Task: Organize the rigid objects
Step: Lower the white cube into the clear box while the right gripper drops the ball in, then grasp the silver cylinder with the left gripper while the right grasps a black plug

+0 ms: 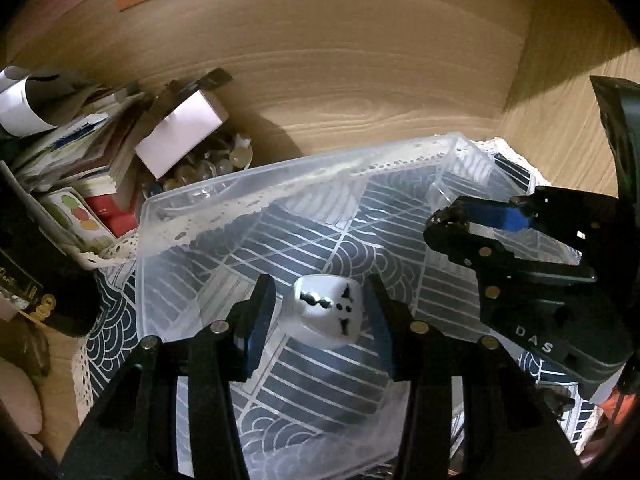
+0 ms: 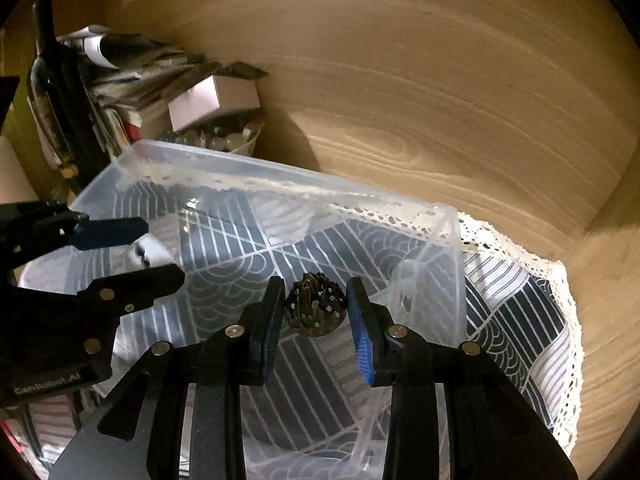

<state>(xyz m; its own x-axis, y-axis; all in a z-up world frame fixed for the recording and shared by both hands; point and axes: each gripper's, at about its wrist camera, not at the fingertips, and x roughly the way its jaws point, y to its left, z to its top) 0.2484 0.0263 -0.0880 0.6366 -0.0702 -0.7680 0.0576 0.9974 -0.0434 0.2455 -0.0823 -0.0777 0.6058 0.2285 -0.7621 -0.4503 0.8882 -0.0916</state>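
Note:
A clear plastic bin (image 1: 168, 216) stands on a dark patterned cloth; it also shows in the right wrist view (image 2: 452, 264). My left gripper (image 1: 322, 312) reaches into the bin, its jaws open on either side of a white travel adapter (image 1: 326, 312) with gaps showing. My right gripper (image 2: 316, 310) is also in the bin, with a dark spiky ball (image 2: 316, 310) between its blue pads; the left pad touches it and the right pad is about at its surface. Each gripper shows in the other's view, the right one (image 1: 468, 220) and the left one (image 2: 160, 248).
A pile of books and papers (image 1: 80, 140), a white box (image 1: 180, 136) and a dish of small round items (image 1: 216, 164) stand at the back left. A dark bottle (image 2: 48, 80) stands at the far left. Wooden walls close in behind and to the right.

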